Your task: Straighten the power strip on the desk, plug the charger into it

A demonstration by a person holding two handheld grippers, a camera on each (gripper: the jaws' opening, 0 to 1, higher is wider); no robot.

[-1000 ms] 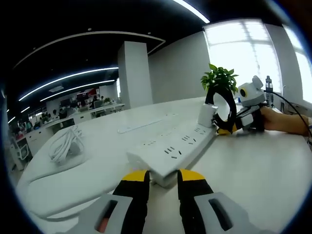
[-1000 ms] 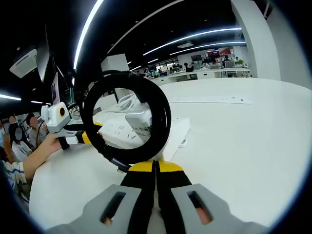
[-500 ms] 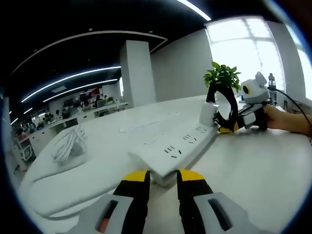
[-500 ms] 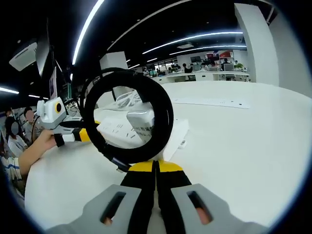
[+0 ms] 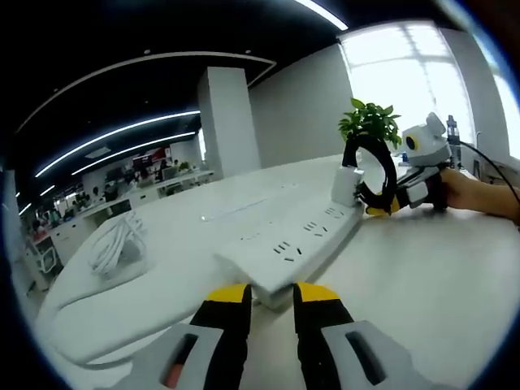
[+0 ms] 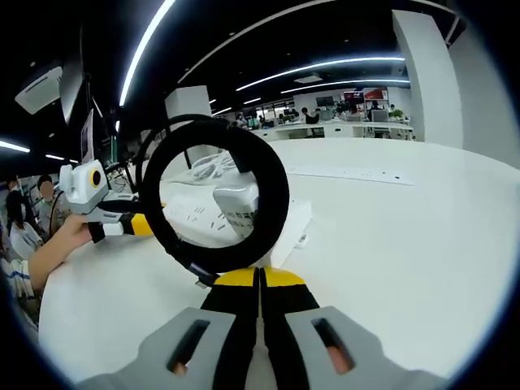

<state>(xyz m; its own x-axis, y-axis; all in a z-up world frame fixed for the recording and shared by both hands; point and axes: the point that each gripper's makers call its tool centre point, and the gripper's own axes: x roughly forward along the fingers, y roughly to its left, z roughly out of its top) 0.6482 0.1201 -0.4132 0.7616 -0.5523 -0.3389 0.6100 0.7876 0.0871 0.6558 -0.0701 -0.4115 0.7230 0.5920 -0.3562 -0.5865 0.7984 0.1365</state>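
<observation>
Open-plan office all round, strip lights overhead, and a broad white desk carrying everything. Lying on the tabletop, the power strip runs away from the left gripper, whose yellow-tipped jaws sit narrowly apart just at the strip's near end; whether they actually pinch it I cannot tell. At the far end, by the window side of the tabletop, the right gripper is working, and the left gripper view shows the white charger standing upright on the last sockets with its coiled black cable looped behind it. Switch to the right gripper view: the right gripper's jaws are pressed together on the bottom of that cable loop, the charger framed through the ring and the strip beneath it. A hand holds the left gripper over at the far end there. A bundle of white cord lies well apart near the tabletop's left edge, a potted plant behind the action. The danger now, to my eye: the hold is on cable, not on the charger body, so any pull could tilt the plug or drag it half out, and a light strip could skew if the left end isn't steadied.
</observation>
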